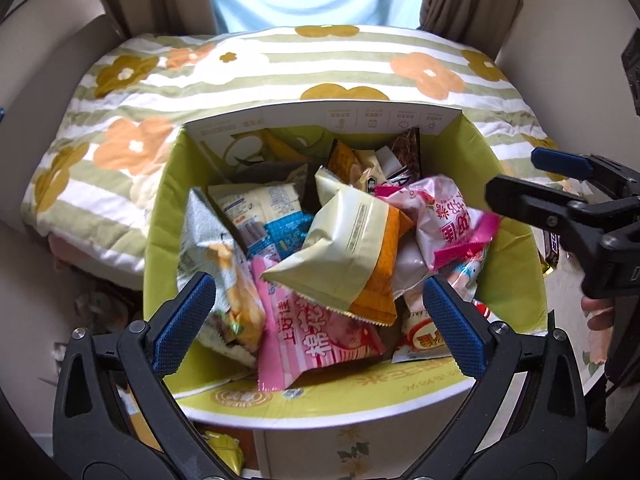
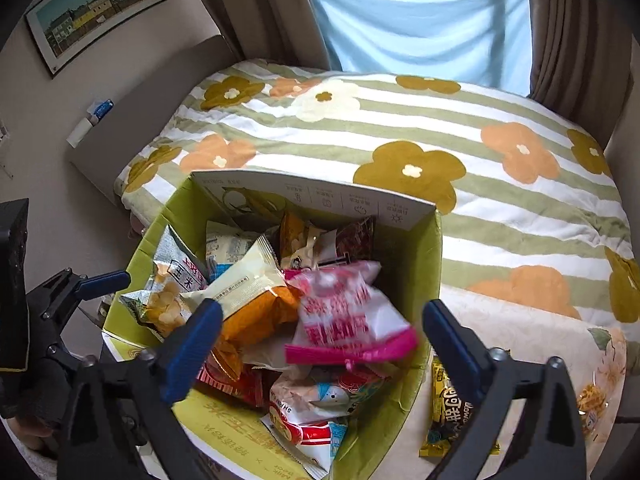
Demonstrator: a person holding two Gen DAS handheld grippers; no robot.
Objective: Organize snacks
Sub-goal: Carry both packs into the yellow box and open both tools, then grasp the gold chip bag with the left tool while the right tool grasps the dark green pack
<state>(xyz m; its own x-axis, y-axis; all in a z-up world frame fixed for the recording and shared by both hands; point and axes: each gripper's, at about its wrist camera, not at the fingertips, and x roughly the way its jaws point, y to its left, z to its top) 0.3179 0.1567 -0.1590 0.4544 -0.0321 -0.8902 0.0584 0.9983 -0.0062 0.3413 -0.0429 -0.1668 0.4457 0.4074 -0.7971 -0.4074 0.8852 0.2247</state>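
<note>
A green cardboard box [image 1: 160, 216] [image 2: 424, 264] stands open and holds several snack packets. A cream and orange packet [image 1: 344, 252] [image 2: 248, 284] lies on top in the middle. A pink and white packet [image 1: 448, 220] [image 2: 348, 312] is blurred at the box's right side, free of any gripper. My left gripper [image 1: 316, 324] is open and empty above the box's near side. My right gripper [image 2: 320, 340] is open and empty above the box; it also shows at the right of the left wrist view [image 1: 520, 176].
The box stands by a bed with a striped flower quilt [image 1: 280, 72] [image 2: 400, 132]. A yellow and black snack packet [image 2: 452, 408] lies on a pale cloth right of the box. Curtains and a window are behind the bed. A framed picture [image 2: 96, 8] hangs at left.
</note>
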